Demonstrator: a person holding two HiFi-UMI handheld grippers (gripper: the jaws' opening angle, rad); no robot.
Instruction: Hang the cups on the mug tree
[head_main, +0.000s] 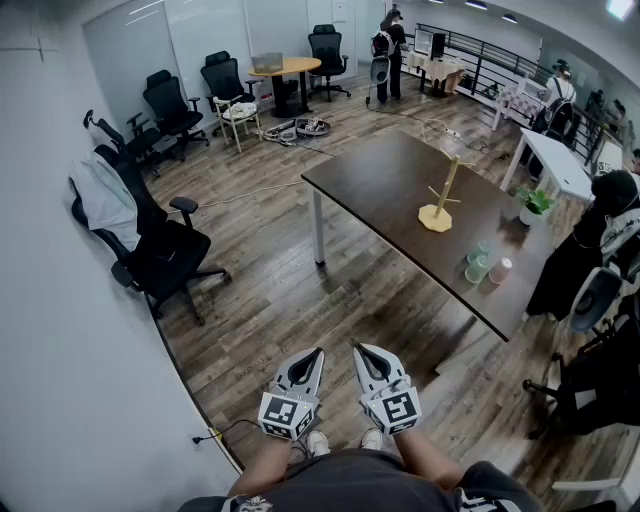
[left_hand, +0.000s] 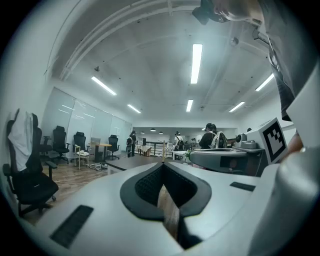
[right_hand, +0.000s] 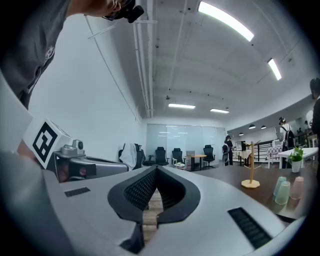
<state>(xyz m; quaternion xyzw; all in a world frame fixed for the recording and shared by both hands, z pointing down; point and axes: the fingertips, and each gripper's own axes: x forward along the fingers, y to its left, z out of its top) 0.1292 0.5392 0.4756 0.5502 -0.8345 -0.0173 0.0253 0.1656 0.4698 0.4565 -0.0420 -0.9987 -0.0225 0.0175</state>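
We stand on a wood-plank floor (head_main: 260, 250) in an open office, with a white wall (head_main: 50, 350) close on our left. Ahead and to the right is a dark brown rectangular surface (head_main: 390, 180) on white legs. Near its middle a pale wooden mug tree (head_main: 441, 200) stands upright on its flat base. By the near right edge two pale green translucent cups (head_main: 478, 264) stand close together, with a pink cup (head_main: 501, 271) just right of them. All three rest on the surface, apart from the mug tree. A small green plant in a white pot (head_main: 533, 206) is by the right edge; we cannot tell whether it rests on the surface.

Black office chairs (head_main: 170, 105) line the left side, and the nearest one carries a pale garment (head_main: 100, 200). Far off are a round wooden table (head_main: 285, 68), a white table (head_main: 555, 160), a dark railing (head_main: 480, 55) and several people (head_main: 390, 45).

We hold the left hand-held gripper (head_main: 312, 362) and the right hand-held gripper (head_main: 364, 356) low and level above our shoes, side by side and well apart from the surface. Each has its jaws pressed together on nothing.
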